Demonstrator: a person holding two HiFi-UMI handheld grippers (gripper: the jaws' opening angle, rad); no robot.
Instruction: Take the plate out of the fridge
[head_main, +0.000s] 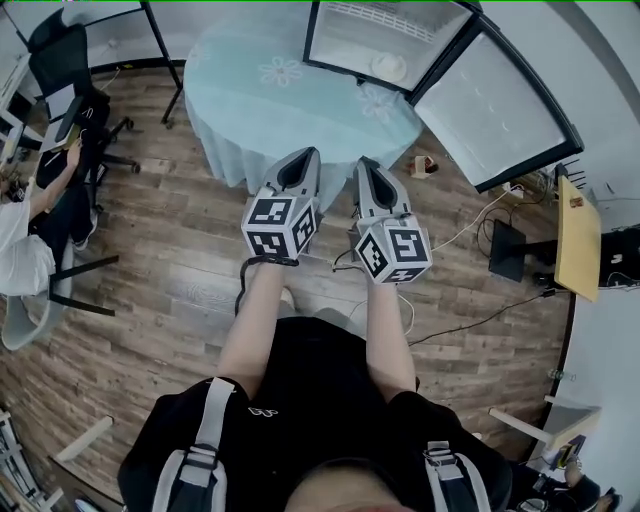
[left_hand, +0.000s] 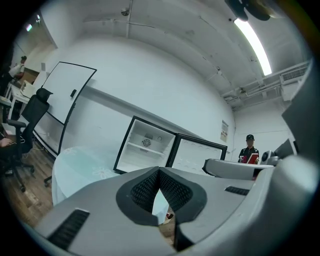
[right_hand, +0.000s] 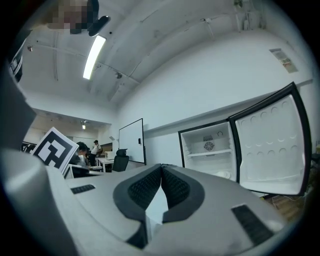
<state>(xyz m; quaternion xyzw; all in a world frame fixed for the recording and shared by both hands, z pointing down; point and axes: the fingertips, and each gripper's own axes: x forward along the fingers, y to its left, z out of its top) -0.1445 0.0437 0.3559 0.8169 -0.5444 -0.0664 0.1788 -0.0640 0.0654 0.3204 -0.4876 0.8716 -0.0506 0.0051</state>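
The small fridge (head_main: 385, 40) stands open beyond the round table, its door (head_main: 495, 110) swung out to the right. A white plate (head_main: 388, 66) lies on the fridge's lower level; in the right gripper view it shows as a pale plate (right_hand: 223, 174) low in the fridge (right_hand: 207, 150). My left gripper (head_main: 305, 156) and right gripper (head_main: 367, 164) hang side by side in front of me, well short of the fridge, near the table's edge. Both are shut with nothing between the jaws, as the left gripper (left_hand: 159, 171) and right gripper (right_hand: 161, 167) show in their own views.
A round table with a pale blue cloth (head_main: 290, 90) stands between me and the fridge. Office chairs (head_main: 80, 110) and a seated person (head_main: 25, 230) are at the left. Cables (head_main: 480, 320) and a yellow board (head_main: 578, 235) lie at the right. Another person (left_hand: 248, 148) stands far off.
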